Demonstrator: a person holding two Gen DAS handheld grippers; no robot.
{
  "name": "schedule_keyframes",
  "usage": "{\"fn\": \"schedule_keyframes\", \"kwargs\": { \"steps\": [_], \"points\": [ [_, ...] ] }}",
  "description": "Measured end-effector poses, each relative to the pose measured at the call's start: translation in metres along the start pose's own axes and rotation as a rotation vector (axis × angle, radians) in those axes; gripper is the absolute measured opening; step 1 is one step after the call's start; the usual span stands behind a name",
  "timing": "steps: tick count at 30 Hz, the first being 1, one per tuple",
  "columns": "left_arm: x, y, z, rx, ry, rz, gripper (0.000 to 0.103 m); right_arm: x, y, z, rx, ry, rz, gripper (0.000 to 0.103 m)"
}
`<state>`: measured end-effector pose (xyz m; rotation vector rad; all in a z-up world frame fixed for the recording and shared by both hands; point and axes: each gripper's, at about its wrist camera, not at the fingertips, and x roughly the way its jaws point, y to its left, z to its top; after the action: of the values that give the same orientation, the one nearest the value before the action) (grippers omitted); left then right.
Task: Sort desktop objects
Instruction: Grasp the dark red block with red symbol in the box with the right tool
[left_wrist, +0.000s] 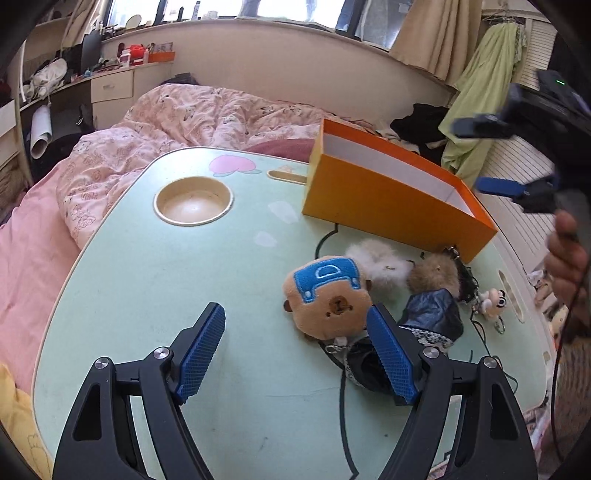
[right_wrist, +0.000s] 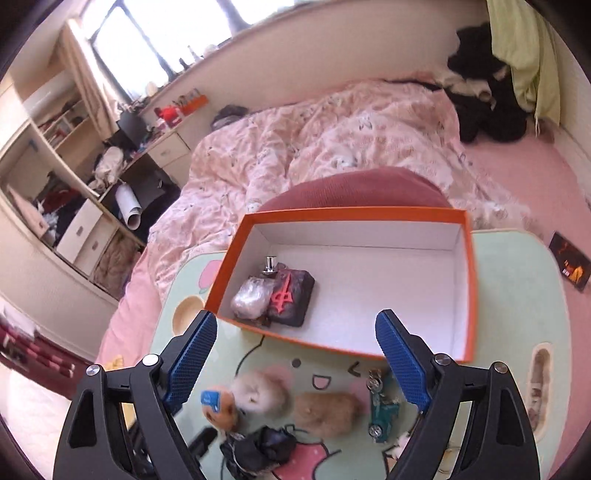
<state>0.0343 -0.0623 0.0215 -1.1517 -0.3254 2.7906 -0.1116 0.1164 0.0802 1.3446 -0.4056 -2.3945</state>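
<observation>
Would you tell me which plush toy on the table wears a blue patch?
The brown bear-faced plush; the white fluffy one and tan fluffy one are plain fur.

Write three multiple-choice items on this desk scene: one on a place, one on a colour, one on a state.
1. Where does the dark pouch with the red emblem lie?
A. inside the orange box
B. on the bed
C. in the round cup recess

2. What colour is the patch on the brown plush head?
A. red
B. blue
C. yellow

3. How is the left gripper?
A. shut on the plush
B. open
C. out of view

Key: A, it rests on the box's white floor; B, a blue patch tops it; B, the fingers stand apart, empty.
</observation>
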Motion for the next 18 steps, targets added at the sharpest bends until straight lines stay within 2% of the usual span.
{"fn": "schedule_keyframes", "kwargs": {
  "steps": [3, 6, 10, 14, 18],
  "points": [
    [-0.006, -0.006, -0.002, 0.017, -0.031, -0.008, 0.079, 0.041, -0.001, 0.022, 0.042, 0.101, -0.037, 0.071],
    [-0.007, -0.005, -0.002, 0.019, -0.029, -0.018, 0.079, 0.075, 0.002, 0.023, 0.027, 0.165, -0.102, 0.063],
    [-0.003, -0.001, -0.003, -0.007, -0.014, -0.036, 0.079, 0.105, 0.005, 0.017, 0.044, 0.243, -0.078, 0.052],
    [0.0, -0.002, -0.004, -0.012, 0.002, -0.043, 0.079, 0.116, 0.021, 0.016, -0.038, 0.255, -0.143, 0.052],
    [-0.001, -0.004, -0.005, -0.007, -0.001, -0.046, 0.079, 0.115, 0.018, 0.019, -0.047, 0.252, -0.148, 0.04]
  ]
}}
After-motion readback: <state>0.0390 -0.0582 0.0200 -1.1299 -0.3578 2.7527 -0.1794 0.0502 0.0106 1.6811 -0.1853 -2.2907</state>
